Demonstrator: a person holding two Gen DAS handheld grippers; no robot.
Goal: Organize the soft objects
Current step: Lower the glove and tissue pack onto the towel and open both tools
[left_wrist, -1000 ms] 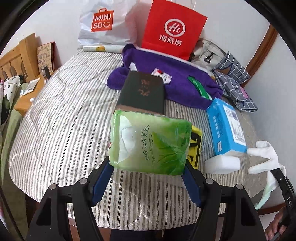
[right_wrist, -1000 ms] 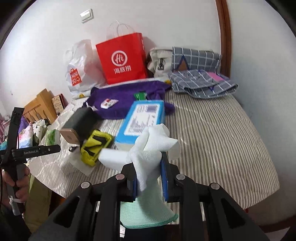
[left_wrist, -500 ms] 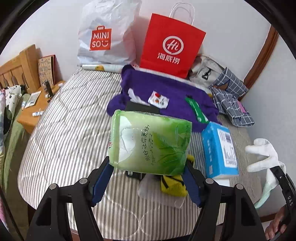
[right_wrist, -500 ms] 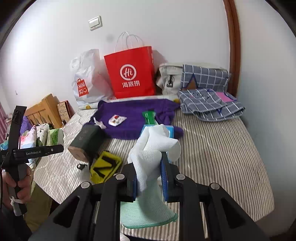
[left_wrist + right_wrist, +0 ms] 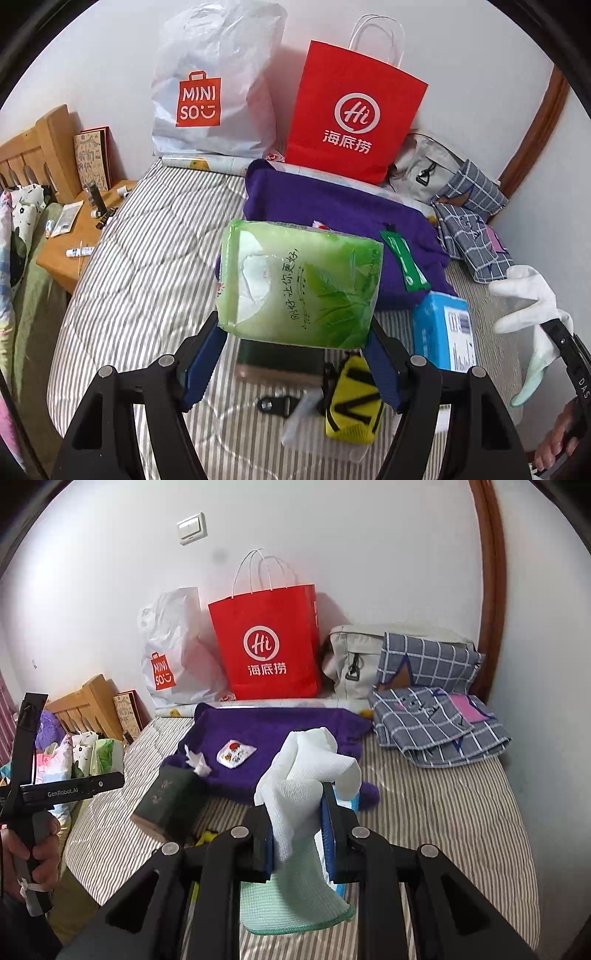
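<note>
Above the striped bed (image 5: 147, 258), left fingers (image 5: 207, 354) pinch a tissue pack (image 5: 299, 288); right fingers (image 5: 328, 823) pinch a white glove (image 5: 306, 775).

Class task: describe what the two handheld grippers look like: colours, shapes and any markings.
Both grippers, left and right, have black angular frames with silver rivets and blue finger pads. Seen from the right wrist, the left one's black bar reads "GenRobot.AI".

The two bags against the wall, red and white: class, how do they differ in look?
The red paper bag stands stiff and flat-faced with white loop handles; the white plastic bag is crumpled, with no handles showing. The red one carries a white round logo, the white one an orange square logo. Both stand upright on the bed.
</note>
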